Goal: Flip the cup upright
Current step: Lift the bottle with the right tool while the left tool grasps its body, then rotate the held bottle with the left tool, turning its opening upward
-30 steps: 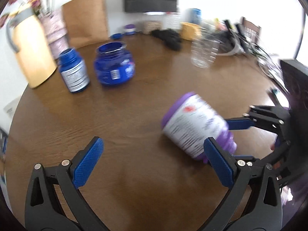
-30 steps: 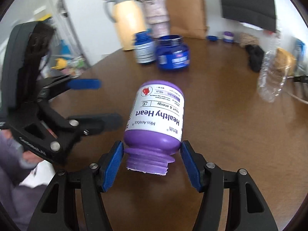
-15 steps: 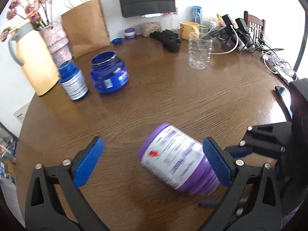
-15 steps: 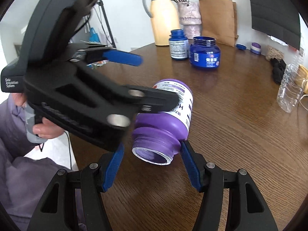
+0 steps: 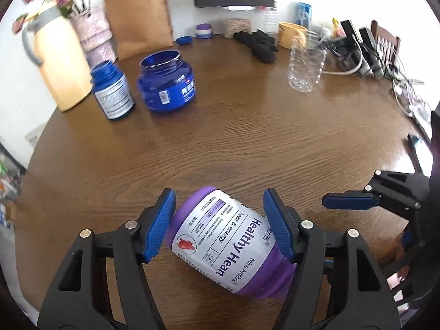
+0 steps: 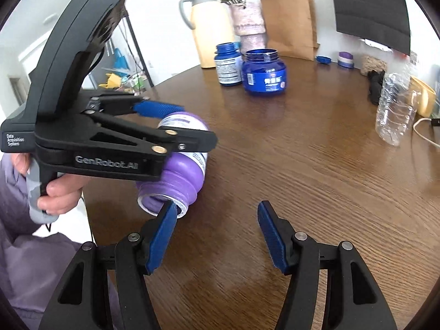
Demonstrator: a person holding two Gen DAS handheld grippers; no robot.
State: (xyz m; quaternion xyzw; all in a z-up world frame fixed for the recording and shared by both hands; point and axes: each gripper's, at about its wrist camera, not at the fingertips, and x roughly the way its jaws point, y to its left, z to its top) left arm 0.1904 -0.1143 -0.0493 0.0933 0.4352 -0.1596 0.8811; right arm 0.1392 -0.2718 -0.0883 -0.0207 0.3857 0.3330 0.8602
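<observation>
The left gripper (image 5: 220, 228) was clamped on the purple bottle (image 5: 228, 244), its blue pads pressed against both sides. The bottle lay tilted above the wooden table (image 5: 247, 137), white "Healthy Heart" label up, open mouth toward the person; its underside was hidden. Further right, the right gripper (image 6: 217, 236) had its jaws spread apart, holding nothing, one pad just beside the mouth.

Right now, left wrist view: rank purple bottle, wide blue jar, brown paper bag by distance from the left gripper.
1. Purple bottle: between the left gripper fingers.
2. Wide blue jar: mid-table, ahead and left.
3. Brown paper bag: far edge, against the wall.
</observation>
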